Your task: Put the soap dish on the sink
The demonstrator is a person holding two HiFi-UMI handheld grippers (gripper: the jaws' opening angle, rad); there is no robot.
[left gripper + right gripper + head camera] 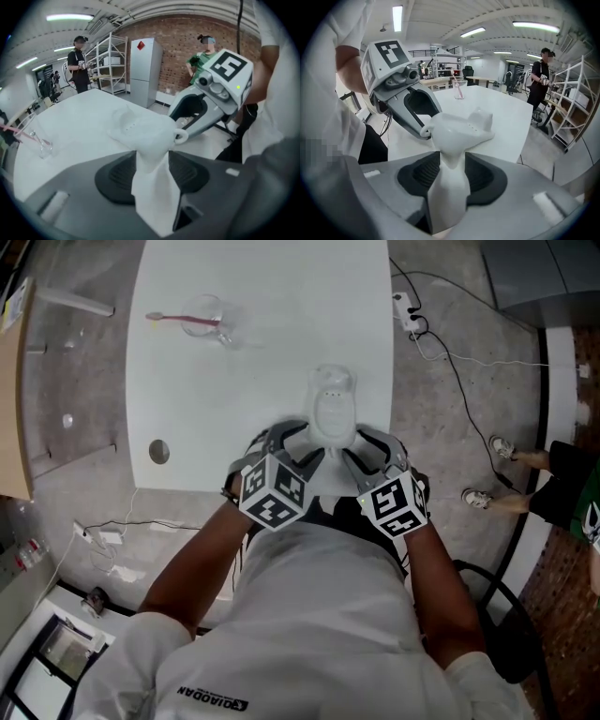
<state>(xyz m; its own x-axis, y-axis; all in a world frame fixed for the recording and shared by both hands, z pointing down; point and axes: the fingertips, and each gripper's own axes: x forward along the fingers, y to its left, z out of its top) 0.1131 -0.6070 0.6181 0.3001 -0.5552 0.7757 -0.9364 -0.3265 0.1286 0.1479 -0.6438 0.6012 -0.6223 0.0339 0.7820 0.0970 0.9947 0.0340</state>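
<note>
Head view: the white soap dish [333, 409] is mid-frame over the near part of the white table [234, 381]; I can't tell whether it is resting or lifted. The left hand-held gripper [314, 454] comes in from the lower left and is clamped on the dish's near end. The left gripper view shows the white piece pinched between both black pads. The right hand-held gripper [349, 457] comes in from the lower right with its jaws spread. The same end lies between its pads, which sit just beside it and look unclamped. A glass [204, 313] with a toothbrush [178, 318] stands upper left, well apart. No sink basin is visible. The step is probably securing a two-sided hold. Close the right squarely before lifting and hold both level, since smooth plastic could twist or slip.
</note>
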